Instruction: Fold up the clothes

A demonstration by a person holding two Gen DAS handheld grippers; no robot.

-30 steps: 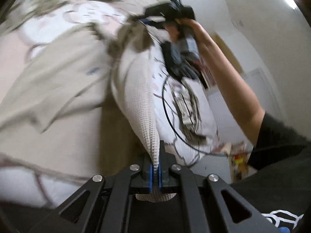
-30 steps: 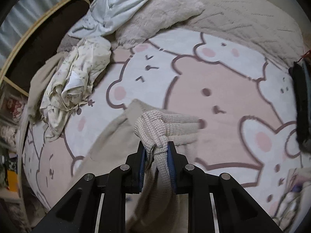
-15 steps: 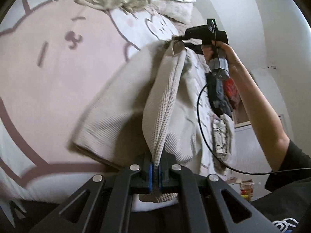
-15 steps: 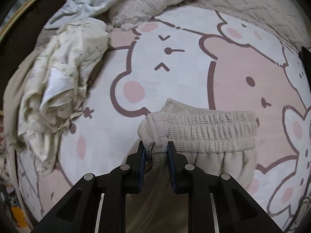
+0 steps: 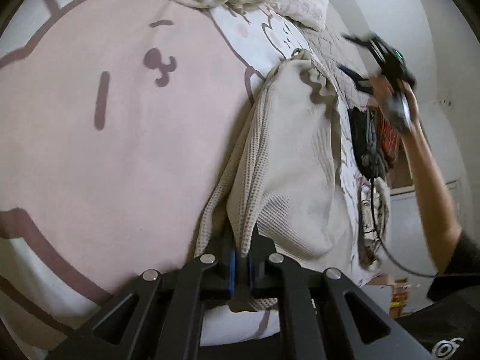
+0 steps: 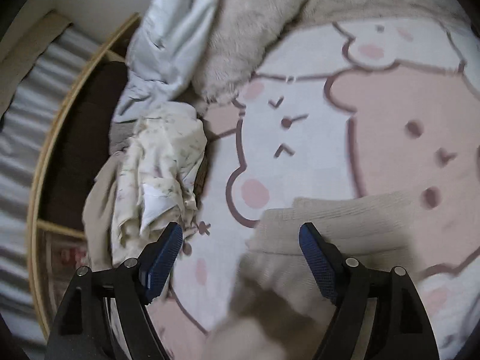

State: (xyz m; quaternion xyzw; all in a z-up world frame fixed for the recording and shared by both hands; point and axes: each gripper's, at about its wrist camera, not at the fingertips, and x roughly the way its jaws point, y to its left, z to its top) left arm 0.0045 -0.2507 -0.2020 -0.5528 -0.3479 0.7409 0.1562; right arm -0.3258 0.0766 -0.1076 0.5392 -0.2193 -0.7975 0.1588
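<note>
A beige waffle-knit garment (image 5: pixel 288 162) lies spread on the bunny-print bedsheet (image 5: pixel 120 150), its gathered waistband at the far end. My left gripper (image 5: pixel 240 258) still has a fold of the near hem between its blue pads, and its jaws are starting to open. My right gripper (image 6: pixel 240 231) is opening wide above the waistband end of the garment (image 6: pixel 345 222). The cloth lies below and between its fingers, and the pads (image 6: pixel 165 252) do not touch it. In the left wrist view the right gripper (image 5: pixel 352 57) is blurred, held off the cloth to the right.
A crumpled cream pile of clothes (image 6: pixel 159 174), a pale blue cloth (image 6: pixel 168 39) and a fluffy pillow (image 6: pixel 249 30) lie along the bed's far side by the wooden frame (image 6: pixel 54 138). Dark and red clothing (image 5: pixel 369 141) hangs at the bed edge near the person's arm (image 5: pixel 429 180).
My right gripper let go of the waistband and opened wide, and the garment dropped flat onto the sheet. My left gripper came down toward the bed with the hem in it.
</note>
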